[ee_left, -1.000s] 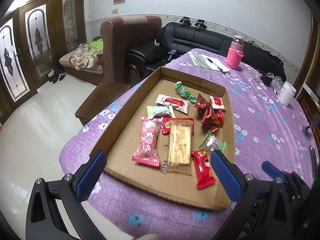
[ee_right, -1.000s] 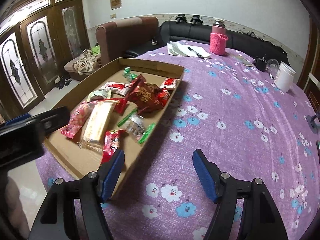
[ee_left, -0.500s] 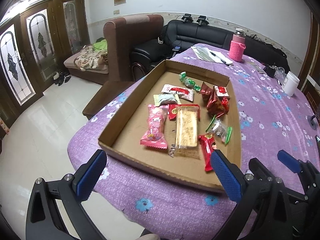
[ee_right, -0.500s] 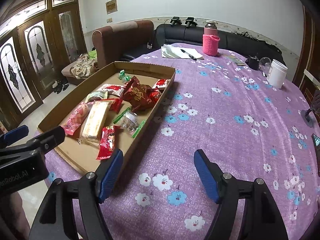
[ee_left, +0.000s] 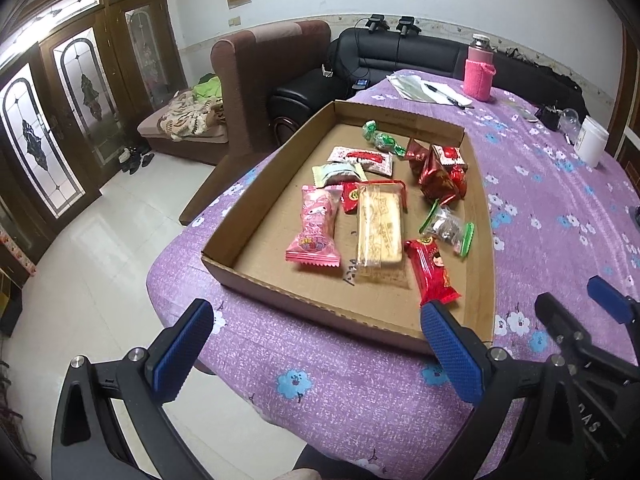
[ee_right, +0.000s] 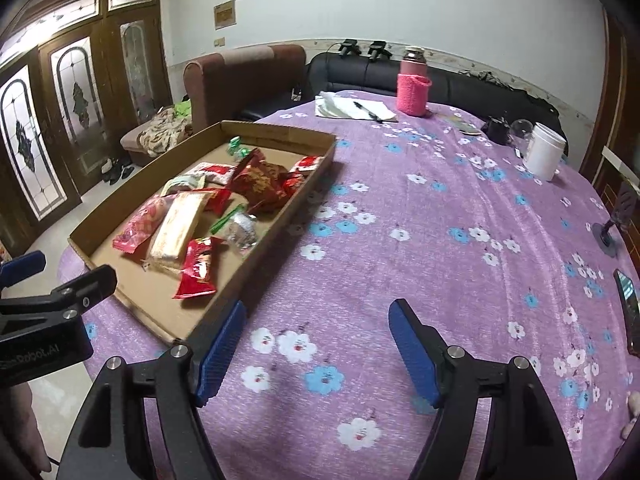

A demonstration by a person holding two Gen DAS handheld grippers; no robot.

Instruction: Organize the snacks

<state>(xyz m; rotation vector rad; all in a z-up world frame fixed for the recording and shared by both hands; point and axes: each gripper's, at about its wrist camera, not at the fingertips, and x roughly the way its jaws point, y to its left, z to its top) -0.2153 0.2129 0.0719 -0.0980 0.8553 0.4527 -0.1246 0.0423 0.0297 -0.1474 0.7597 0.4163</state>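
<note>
A shallow cardboard tray (ee_left: 256, 220) (ee_right: 312, 184) lies on the purple flowered tablecloth and holds several wrapped snacks: a pink packet (ee_left: 316, 228), a long biscuit pack (ee_left: 379, 230) (ee_right: 180, 224), a red packet (ee_left: 432, 276) (ee_right: 198, 268), dark red pouches (ee_left: 438, 178) (ee_right: 260, 180), and green-wrapped sweets (ee_left: 380, 138). My left gripper (ee_left: 316, 350) is open and empty, held back from the tray's near edge. My right gripper (ee_right: 316, 354) is open and empty over the cloth, to the right of the tray's near corner.
At the table's far side stand a pink bottle (ee_right: 414, 84), papers with a pen (ee_right: 356, 109) and a white jar (ee_right: 544, 156). A phone (ee_right: 628, 308) lies at the right edge. A brown armchair (ee_left: 272, 68) and black sofa (ee_left: 400, 56) stand beyond. The table edge drops to tiled floor on the left.
Both grippers have drawn back and up from the tray, so it looks smaller and farther. The snacks have not moved. Both stay open.
</note>
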